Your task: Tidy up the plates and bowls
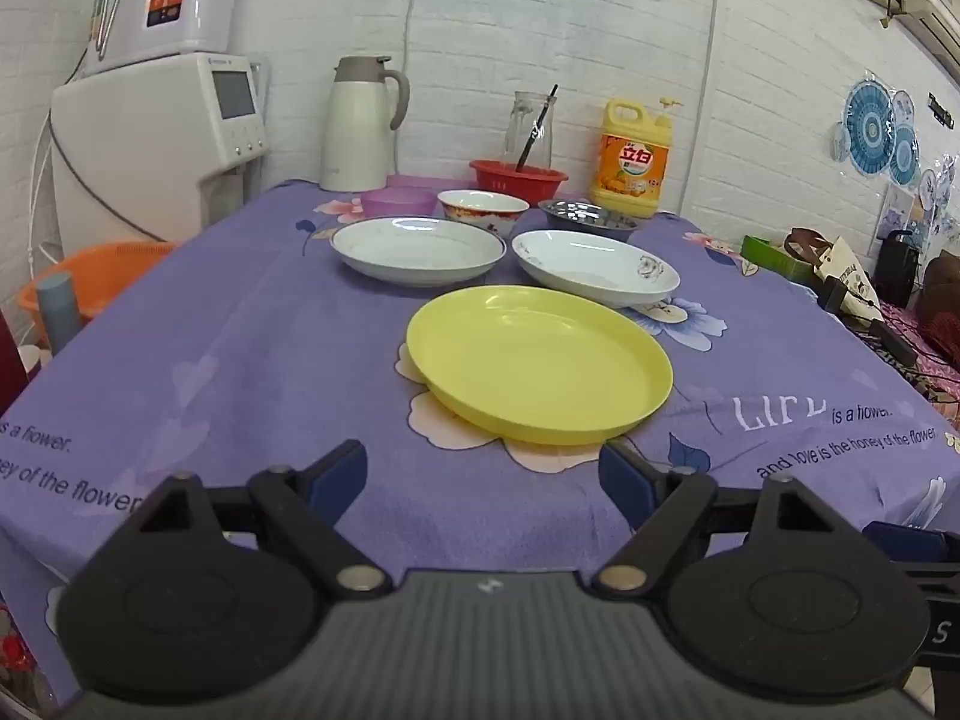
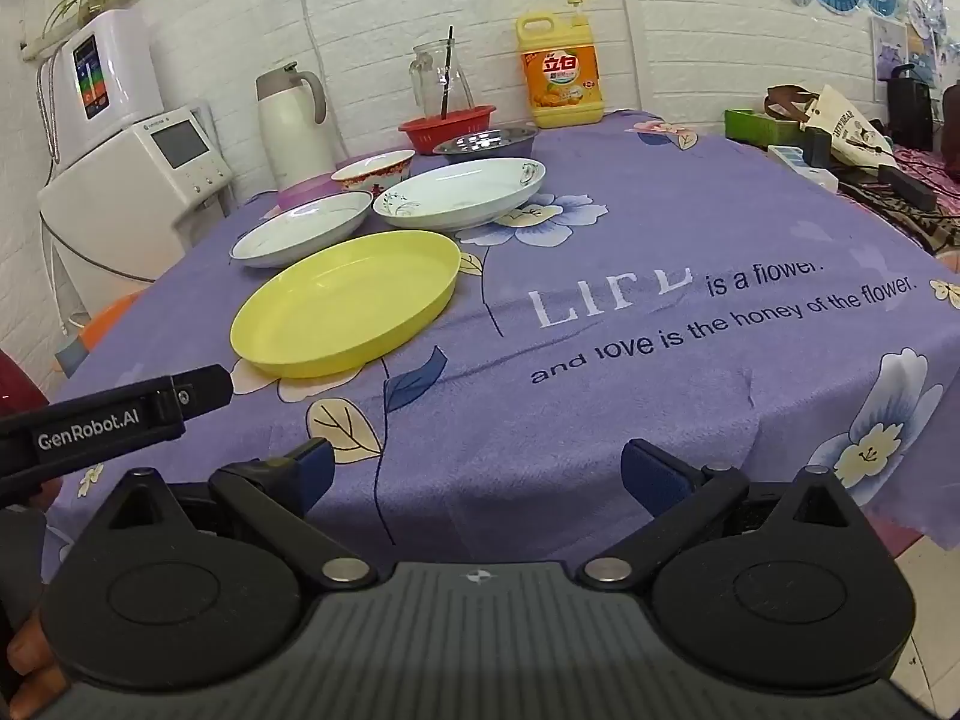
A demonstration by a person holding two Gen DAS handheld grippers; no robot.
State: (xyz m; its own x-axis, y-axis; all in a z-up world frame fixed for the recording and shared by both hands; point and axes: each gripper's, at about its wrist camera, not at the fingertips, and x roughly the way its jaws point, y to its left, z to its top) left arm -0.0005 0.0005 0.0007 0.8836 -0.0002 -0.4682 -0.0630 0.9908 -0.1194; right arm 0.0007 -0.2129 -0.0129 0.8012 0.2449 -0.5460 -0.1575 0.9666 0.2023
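Both sets of fingers stand wide and empty over the near edge of the tabletop [image 1: 252, 372], the left gripper [image 1: 483, 474] just short of the yellow plate [image 1: 540, 360] and the right gripper [image 2: 477, 474] over bare purple cloth to its right. I'd judge the first step is lifting that plate, so I would slide one finger under its near rim and pinch the lip. Beyond it lie two white plates [image 1: 417, 249] [image 1: 594, 267] almost touching, then the bowls [image 1: 483, 207], crowded; open room is on the right.
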